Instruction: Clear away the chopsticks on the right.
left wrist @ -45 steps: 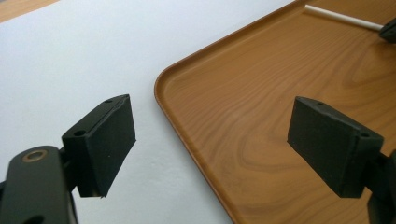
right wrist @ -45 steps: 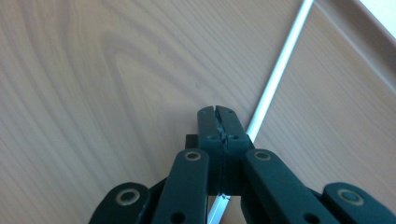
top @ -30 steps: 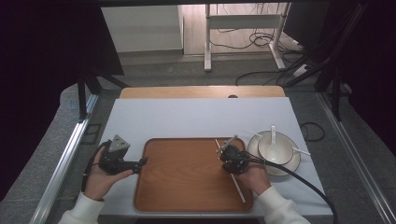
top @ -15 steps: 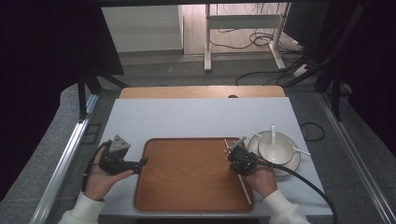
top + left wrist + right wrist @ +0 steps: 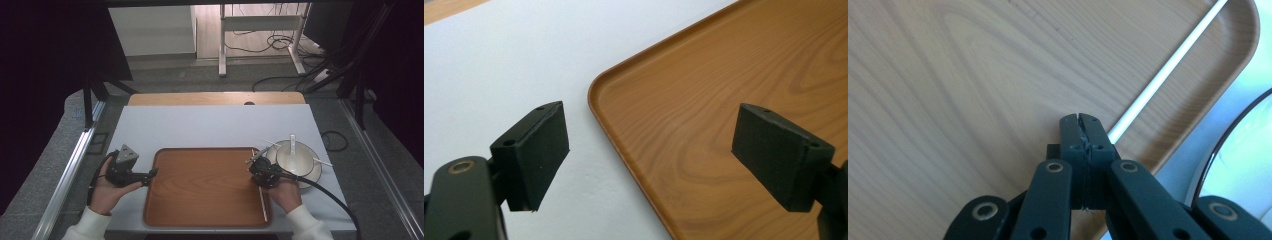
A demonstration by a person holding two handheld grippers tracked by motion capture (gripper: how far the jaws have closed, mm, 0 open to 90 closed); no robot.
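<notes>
Chopstick along the tray's right edge, by the right hand

Right gripper (image 5: 1083, 120) fingers closed, empty, beside the white chopstick (image 5: 1168, 70) on the tray (image 5: 200, 200); left gripper (image 5: 664, 150) open, well apart.

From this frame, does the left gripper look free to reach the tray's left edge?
Probably yes: the left gripper hangs open right beside the tray, its jaws to either side of the rim, with nothing between.

Left hand-held gripper (image 5: 649, 160) gapes; right hand-held gripper (image 5: 1081, 120) pinched closed.
</notes>
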